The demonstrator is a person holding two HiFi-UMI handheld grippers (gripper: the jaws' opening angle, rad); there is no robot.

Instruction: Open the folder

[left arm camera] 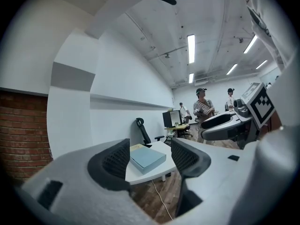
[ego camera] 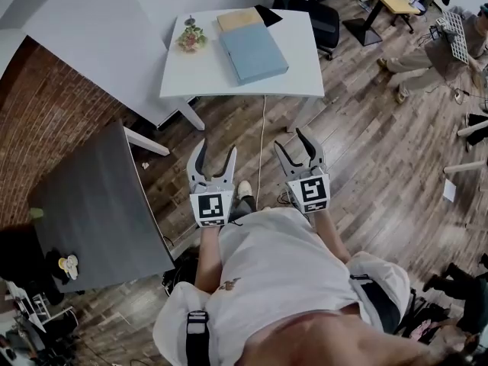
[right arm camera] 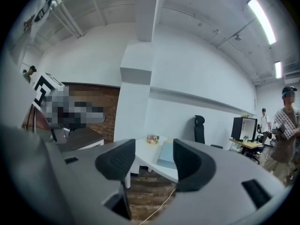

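Note:
A light blue folder (ego camera: 253, 52) lies shut and flat on a white table (ego camera: 206, 71) some way ahead of me. Both grippers hang over the wooden floor well short of that table, touching nothing. My left gripper (ego camera: 216, 149) is open with nothing between its jaws. My right gripper (ego camera: 291, 139) is open beside it and is empty too. In the left gripper view the folder (left arm camera: 147, 158) shows in the distance between the open jaws (left arm camera: 150, 159). The right gripper view also frames the folder (right arm camera: 167, 154) far off between its jaws (right arm camera: 150, 161).
On the white table also lie a tan book (ego camera: 239, 19) and a small flower bunch (ego camera: 192, 38). A black office chair (ego camera: 314, 14) stands behind it. A dark grey table (ego camera: 99, 204) is at my left. A white cable (ego camera: 261, 143) runs across the floor. People stand at the far right (ego camera: 435, 48).

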